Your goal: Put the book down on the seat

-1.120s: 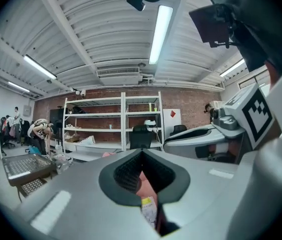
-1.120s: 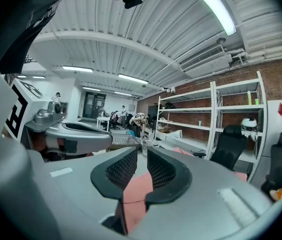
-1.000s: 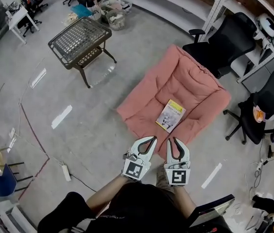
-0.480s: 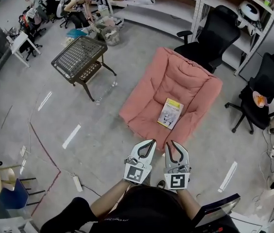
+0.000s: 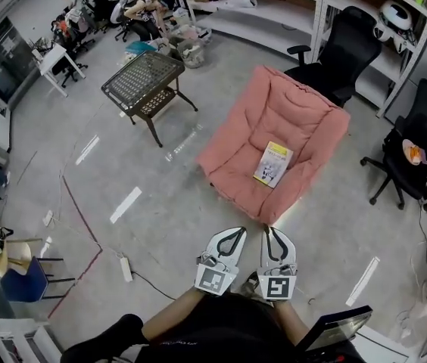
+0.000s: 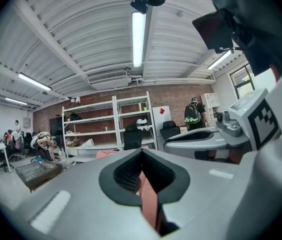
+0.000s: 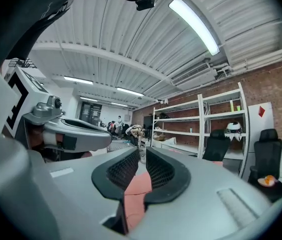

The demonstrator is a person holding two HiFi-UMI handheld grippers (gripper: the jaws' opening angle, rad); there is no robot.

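Observation:
The book (image 5: 272,164), yellow and white, lies flat on the pink padded seat (image 5: 247,146) on the floor in the head view. No gripper touches it. My left gripper (image 5: 236,234) and right gripper (image 5: 269,233) hang side by side in front of the seat's near edge, a short way off it. The left gripper (image 6: 141,153) has its tips together and holds nothing. A narrow gap shows between the right gripper's (image 7: 142,151) pads; its jaws have just been closing, with nothing between them.
A dark mesh-topped table (image 5: 144,80) stands left of the seat. Black office chairs (image 5: 342,51) (image 5: 418,142) and white shelving (image 5: 274,13) are behind and to the right. A power strip (image 5: 126,267) and cable lie on the floor at the left. People sit far back left (image 5: 141,10).
Both grippers have drawn back from the seat, which now lies farther off and looks smaller. The book has stayed where it lay on the seat.

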